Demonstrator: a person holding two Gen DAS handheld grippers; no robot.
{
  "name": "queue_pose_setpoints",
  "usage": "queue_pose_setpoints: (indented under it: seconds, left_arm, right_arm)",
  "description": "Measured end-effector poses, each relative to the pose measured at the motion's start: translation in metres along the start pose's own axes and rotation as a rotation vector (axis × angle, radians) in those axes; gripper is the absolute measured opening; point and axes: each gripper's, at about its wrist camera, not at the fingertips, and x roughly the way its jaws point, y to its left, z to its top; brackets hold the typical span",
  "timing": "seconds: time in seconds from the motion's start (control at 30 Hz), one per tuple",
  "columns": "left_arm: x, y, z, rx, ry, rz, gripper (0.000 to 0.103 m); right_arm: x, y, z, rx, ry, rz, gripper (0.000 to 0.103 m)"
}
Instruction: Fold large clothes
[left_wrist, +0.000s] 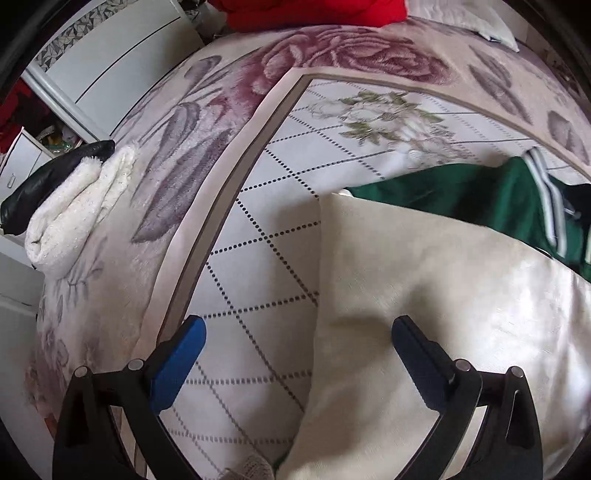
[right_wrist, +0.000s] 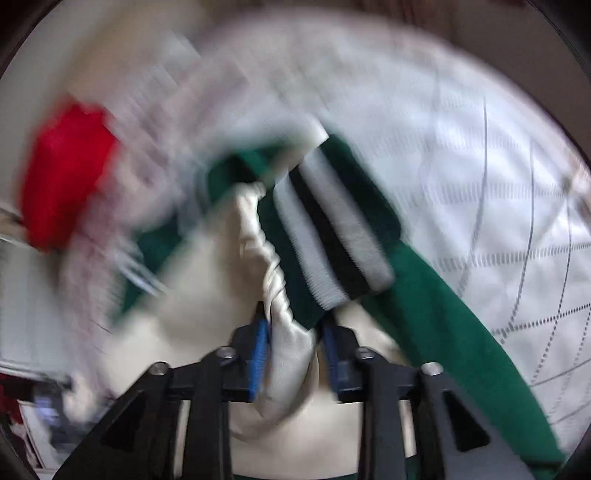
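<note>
A green and cream jacket lies on the bed. In the left wrist view its cream panel (left_wrist: 424, 280) fills the lower right, with green cloth (left_wrist: 461, 199) and a striped band behind it. My left gripper (left_wrist: 299, 325) is open above the panel's left edge, one blue pad (left_wrist: 177, 365) over the sheet, nothing held. The right wrist view is blurred. There my right gripper (right_wrist: 293, 317) is shut on a bunched cream sleeve (right_wrist: 266, 258), just below the green cuff with white and black stripes (right_wrist: 332, 236).
The bed has a white quilted sheet (left_wrist: 258, 240) framed by a rose-patterned blanket (left_wrist: 332, 55). A rolled white fluffy garment with a black piece (left_wrist: 74, 206) sits at the left edge. Red clothing (left_wrist: 314, 11) and a pillow (left_wrist: 480, 18) lie at the far end. White cupboards (left_wrist: 110, 55) stand beyond.
</note>
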Motion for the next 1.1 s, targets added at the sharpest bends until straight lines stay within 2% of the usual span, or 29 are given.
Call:
queue_pose_setpoints:
  seconds: [0.03, 0.07, 0.1, 0.13, 0.17, 0.23, 0.33, 0.37, 0.47, 0.5, 0.57, 0.6, 0.63, 0.67, 0.7, 0.73, 0.8, 0.83, 0.87, 0.9, 0.93, 0.97, 1.0, 1.03, 1.07, 1.1]
  left_arm:
    - [-0.011, -0.003, -0.005, 0.004, -0.010, -0.021, 0.103]
    - [-0.024, -0.008, -0.011, 0.012, -0.024, -0.040, 0.103]
    - [-0.035, -0.013, -0.016, 0.027, -0.036, -0.049, 0.103]
    - [-0.050, -0.023, -0.024, 0.055, -0.053, -0.063, 0.103]
    - [-0.059, -0.031, -0.030, 0.076, -0.061, -0.073, 0.103]
    - [-0.080, -0.062, -0.054, 0.140, -0.067, -0.105, 0.103]
    - [-0.093, -0.111, -0.082, 0.237, -0.058, -0.113, 0.103]
    - [-0.094, -0.122, -0.087, 0.255, -0.056, -0.114, 0.103]
    - [-0.087, -0.161, -0.102, 0.319, -0.048, -0.090, 0.103]
    - [-0.083, -0.171, -0.104, 0.333, -0.043, -0.073, 0.103]
    - [-0.078, -0.179, -0.106, 0.347, -0.038, -0.055, 0.103]
    - [-0.075, -0.182, -0.106, 0.345, -0.034, -0.044, 0.103]
    - [-0.075, -0.182, -0.107, 0.339, -0.032, -0.038, 0.103]
    - [-0.076, -0.181, -0.108, 0.333, -0.034, -0.032, 0.103]
    - [-0.076, -0.179, -0.108, 0.323, -0.036, -0.019, 0.103]
    - [-0.076, -0.177, -0.109, 0.315, -0.036, -0.011, 0.103]
    - [-0.074, -0.172, -0.110, 0.293, -0.021, -0.002, 0.103]
    - [-0.073, -0.169, -0.111, 0.278, -0.009, -0.005, 0.103]
    - [-0.074, -0.167, -0.111, 0.262, -0.001, -0.010, 0.103]
    - [-0.076, -0.165, -0.112, 0.253, 0.002, -0.012, 0.103]
    - [-0.080, -0.166, -0.114, 0.250, -0.003, -0.010, 0.103]
    - [-0.084, -0.168, -0.116, 0.249, -0.011, -0.008, 0.103]
    - [-0.089, -0.169, -0.118, 0.248, -0.021, -0.004, 0.103]
    - [-0.093, -0.171, -0.120, 0.247, -0.024, -0.004, 0.103]
    - [-0.098, -0.173, -0.124, 0.244, -0.028, -0.007, 0.103]
    - [-0.100, -0.174, -0.126, 0.243, -0.029, -0.007, 0.103]
  right_arm:
    - [0.008, -0.016, 0.003, 0.045, 0.074, 0.044, 0.039]
    - [0.005, -0.023, 0.004, 0.078, 0.092, 0.094, 0.046]
    - [-0.004, -0.030, 0.003, 0.084, 0.098, 0.115, 0.060]
    - [-0.022, -0.036, 0.000, 0.068, 0.091, 0.113, 0.066]
    - [-0.037, -0.041, -0.004, 0.049, 0.069, 0.084, 0.069]
    - [-0.063, -0.050, -0.014, -0.034, 0.046, -0.045, 0.069]
    - [-0.072, -0.056, -0.023, -0.210, 0.076, -0.264, 0.069]
    - [-0.066, -0.054, -0.021, -0.263, 0.093, -0.310, 0.069]
    - [-0.047, -0.043, -0.025, -0.470, 0.168, -0.325, 0.069]
    - [-0.033, -0.034, -0.030, -0.579, 0.217, -0.332, 0.069]
    - [-0.017, -0.026, -0.038, -0.714, 0.264, -0.387, 0.068]
    - [-0.010, -0.023, -0.043, -0.784, 0.271, -0.407, 0.068]
    - [-0.010, -0.024, -0.041, -0.817, 0.229, -0.431, 0.067]
    - [-0.014, -0.028, -0.035, -0.779, 0.193, -0.418, 0.051]
    - [-0.026, -0.043, -0.019, -0.643, 0.126, -0.371, 0.009]
    - [-0.038, -0.063, -0.002, -0.505, 0.058, -0.395, 0.000]
    - [-0.054, -0.111, 0.024, -0.231, -0.003, -0.383, 0.000]
    - [-0.059, -0.154, 0.038, 0.002, 0.031, -0.309, 0.001]
    - [-0.061, -0.174, 0.043, 0.106, 0.065, -0.185, 0.002]
    - [-0.063, -0.180, 0.044, 0.123, 0.084, -0.099, 0.002]
    - [-0.066, -0.170, 0.043, 0.038, 0.096, -0.071, 0.004]
    - [-0.070, -0.146, 0.036, -0.128, 0.099, -0.105, 0.015]
    - [-0.071, -0.129, 0.028, -0.242, 0.106, -0.120, 0.044]
    - [-0.068, -0.106, 0.015, -0.384, 0.136, -0.127, 0.060]
    - [-0.061, -0.086, 0.002, -0.489, 0.176, -0.121, 0.080]
    - [-0.054, -0.075, -0.008, -0.561, 0.206, -0.129, 0.082]
